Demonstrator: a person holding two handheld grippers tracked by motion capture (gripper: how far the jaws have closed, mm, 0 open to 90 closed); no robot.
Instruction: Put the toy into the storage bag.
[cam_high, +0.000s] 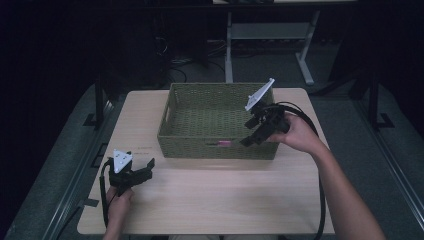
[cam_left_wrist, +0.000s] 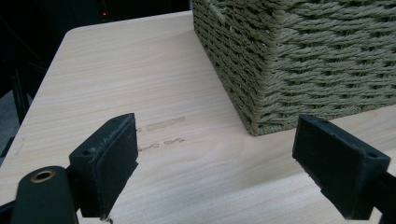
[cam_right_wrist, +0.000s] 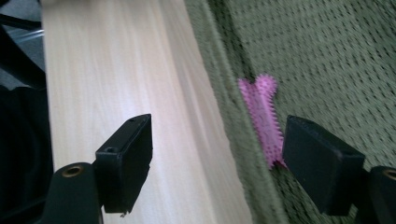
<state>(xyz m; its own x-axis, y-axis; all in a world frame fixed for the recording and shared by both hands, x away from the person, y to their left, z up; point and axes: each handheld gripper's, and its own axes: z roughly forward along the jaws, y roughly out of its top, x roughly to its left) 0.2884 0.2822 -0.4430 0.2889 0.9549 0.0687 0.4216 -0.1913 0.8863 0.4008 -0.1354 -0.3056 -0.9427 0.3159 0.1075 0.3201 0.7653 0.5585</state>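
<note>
A green woven basket (cam_high: 218, 149) stands on the far half of the wooden table (cam_high: 210, 195). A pink spiky toy (cam_right_wrist: 261, 116) lies inside it against the front wall, a sliver of the toy (cam_high: 224, 144) showing in the high view. My right gripper (cam_high: 254, 136) hovers over the basket's front right corner, open and empty, its jaws straddling the basket's wall (cam_right_wrist: 233, 135). My left gripper (cam_high: 148, 166) rests low at the table's front left, open and empty, aimed at the basket's near left corner (cam_left_wrist: 261, 98).
The basket takes up the middle back of the table. Faint marks (cam_left_wrist: 163, 125) sit on the wood near the left gripper. Beyond the table are a white desk frame (cam_high: 270, 35) and dark floor with cables.
</note>
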